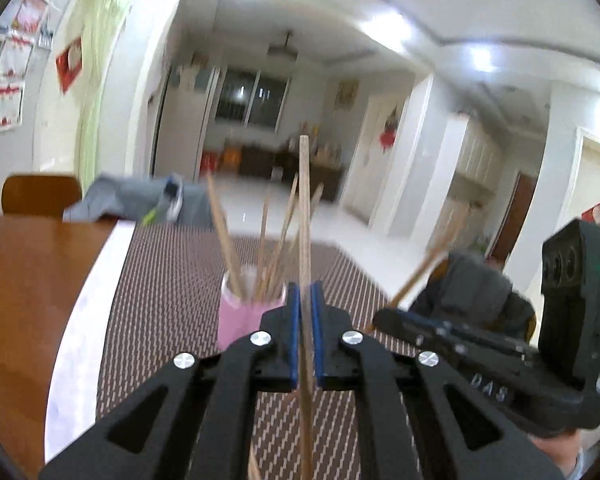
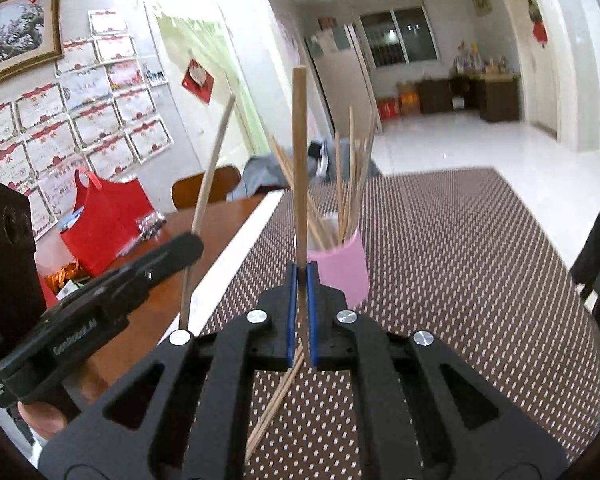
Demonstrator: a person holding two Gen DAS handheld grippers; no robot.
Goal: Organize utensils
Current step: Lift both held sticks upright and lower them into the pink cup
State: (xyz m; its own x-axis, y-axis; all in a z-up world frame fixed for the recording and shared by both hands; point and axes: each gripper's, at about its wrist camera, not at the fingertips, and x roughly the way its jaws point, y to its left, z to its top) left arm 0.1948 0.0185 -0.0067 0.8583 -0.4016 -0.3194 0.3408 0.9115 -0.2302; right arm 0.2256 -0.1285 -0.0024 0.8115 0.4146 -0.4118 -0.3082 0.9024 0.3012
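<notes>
A pink cup [image 1: 240, 320] [image 2: 342, 270] stands on the patterned mat with several wooden chopsticks fanned out of it. My left gripper [image 1: 305, 292] is shut on one chopstick [image 1: 305, 216], which stands nearly upright just right of the cup. My right gripper [image 2: 302, 272] is shut on another chopstick [image 2: 300, 152], held upright in front of the cup. Each gripper shows in the other's view: the right one [image 1: 382, 320] with its slanted stick [image 1: 428, 264], the left one [image 2: 190, 246] with its stick [image 2: 210, 176]. A few loose chopsticks [image 2: 276, 400] lie on the mat below the right gripper.
The brown dotted mat [image 2: 440, 264] covers the wooden table [image 1: 24, 300]. A red bag [image 2: 104, 224] sits at the table's left side. A chair back [image 1: 40, 194] and grey clothing [image 1: 140, 200] stand beyond the far edge. A dark jacket [image 1: 476, 292] hangs at the right.
</notes>
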